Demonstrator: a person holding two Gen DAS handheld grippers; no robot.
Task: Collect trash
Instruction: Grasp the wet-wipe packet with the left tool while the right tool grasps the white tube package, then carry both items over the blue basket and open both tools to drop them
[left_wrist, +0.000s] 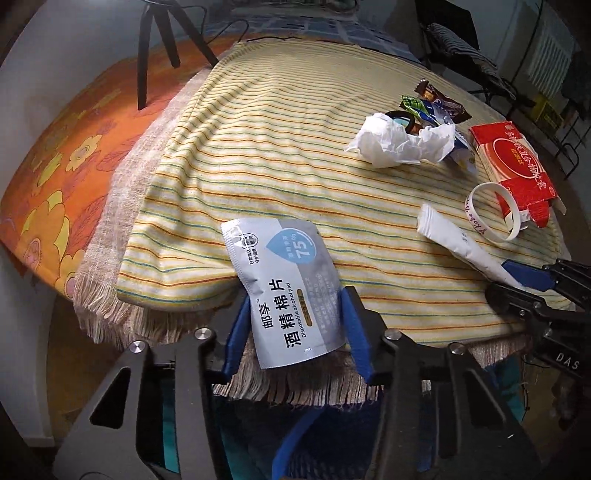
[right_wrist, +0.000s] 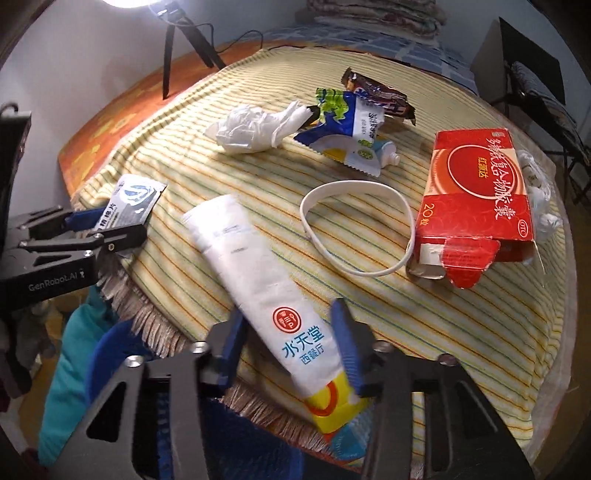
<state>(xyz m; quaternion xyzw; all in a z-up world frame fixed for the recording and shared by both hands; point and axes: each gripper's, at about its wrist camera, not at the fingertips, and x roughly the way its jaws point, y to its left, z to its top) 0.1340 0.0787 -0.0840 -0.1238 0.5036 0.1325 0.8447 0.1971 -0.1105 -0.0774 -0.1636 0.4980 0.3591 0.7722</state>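
The left tongs (left_wrist: 295, 325) are clenched on a gray wipe packet (left_wrist: 284, 288) at the near left edge of the bed (left_wrist: 258, 147), which has a striped blanket on it. To the right, the right tongs (right_wrist: 291, 343) grip a long white paper sleeve (right_wrist: 255, 266) — its far end lies on the blanket. Next comes a white wristband (right_wrist: 354, 229), flat on the blanket, touching a torn red box (right_wrist: 476, 206) on the far right. Farther back sit a crumpled tissue (right_wrist: 255, 127) and some snack wrappers (right_wrist: 354, 129) — all close together.
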